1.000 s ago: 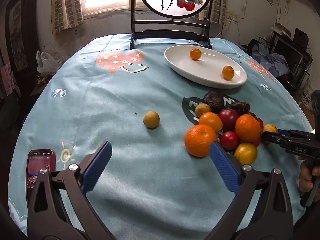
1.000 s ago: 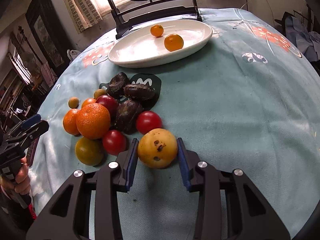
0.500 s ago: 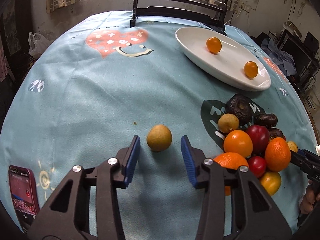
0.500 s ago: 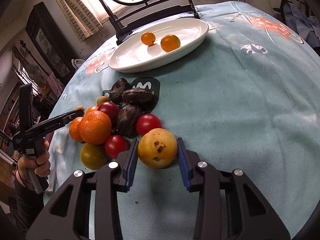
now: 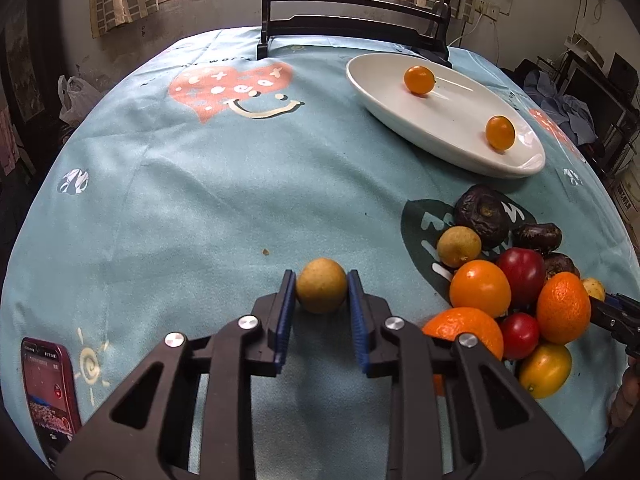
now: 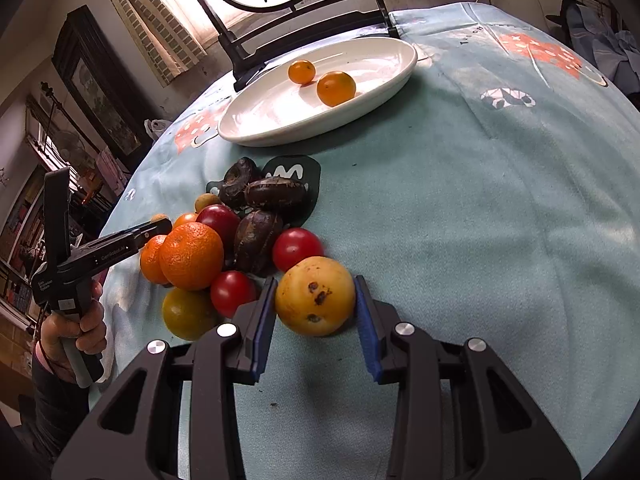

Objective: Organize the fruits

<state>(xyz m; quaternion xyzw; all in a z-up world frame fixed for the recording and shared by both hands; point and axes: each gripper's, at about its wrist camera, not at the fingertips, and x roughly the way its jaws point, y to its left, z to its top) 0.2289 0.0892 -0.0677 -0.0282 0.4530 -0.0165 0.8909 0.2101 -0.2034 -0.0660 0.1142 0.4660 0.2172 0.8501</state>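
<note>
My left gripper (image 5: pixel 321 285) is shut on a small tan round fruit (image 5: pixel 321 291) that rests on the blue tablecloth. My right gripper (image 6: pixel 315 298) is shut on a spotted yellow fruit (image 6: pixel 315 301) at the near edge of the fruit pile. The pile holds oranges (image 6: pixel 191 255), red tomatoes (image 6: pixel 297 249) and dark wrinkled fruits (image 6: pixel 256 240). It also shows in the left wrist view (image 5: pixel 520 296). A white oval plate (image 5: pixel 400 112) at the back right holds two small orange fruits (image 5: pixel 419 79) (image 5: pixel 500 132).
A phone (image 5: pixel 48 392) lies at the near left table edge. A dark wooden stand with a round painted screen (image 5: pixel 352 24) stands behind the plate (image 6: pixel 256 120). The left gripper's handle and hand (image 6: pixel 68 272) show left of the pile.
My left gripper moved up to the tan fruit and closed from wide open until its pads touch it. My right gripper stayed shut on the yellow fruit.
</note>
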